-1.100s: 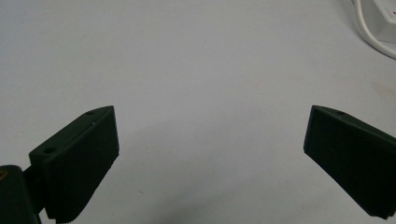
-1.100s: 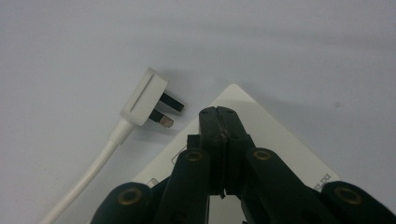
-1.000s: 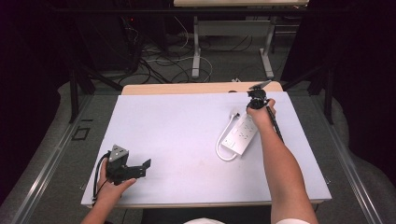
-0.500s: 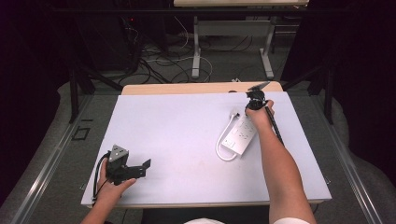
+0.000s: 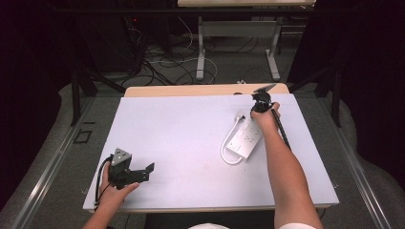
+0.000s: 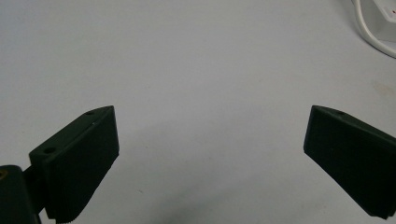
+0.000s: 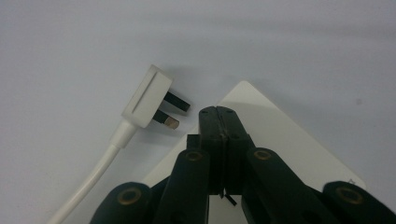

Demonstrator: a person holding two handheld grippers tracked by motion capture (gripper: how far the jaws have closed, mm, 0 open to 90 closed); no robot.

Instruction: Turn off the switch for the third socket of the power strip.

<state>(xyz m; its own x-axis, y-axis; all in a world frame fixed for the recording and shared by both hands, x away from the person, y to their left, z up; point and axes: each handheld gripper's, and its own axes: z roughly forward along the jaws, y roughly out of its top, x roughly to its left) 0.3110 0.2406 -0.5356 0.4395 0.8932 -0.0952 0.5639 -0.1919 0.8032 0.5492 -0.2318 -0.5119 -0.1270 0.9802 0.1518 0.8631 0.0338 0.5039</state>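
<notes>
Right gripper view: plug (image 7: 152,100) prongs bared beside the strip (image 7: 285,140); right gripper (image 7: 219,122) pressed together, empty, above it. Left gripper (image 5: 143,171) splayed, resting near the counter (image 5: 181,133) edge.

The tool (image 6: 210,163) gapes wide over the pale table (image 6: 196,60), holding nothing.

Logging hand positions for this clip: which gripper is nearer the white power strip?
Right. The right gripper, jaws shut, hangs over the far end of the white power strip, beside its plug. The left gripper, jaws open, sits across the table near the front-left edge.
</notes>
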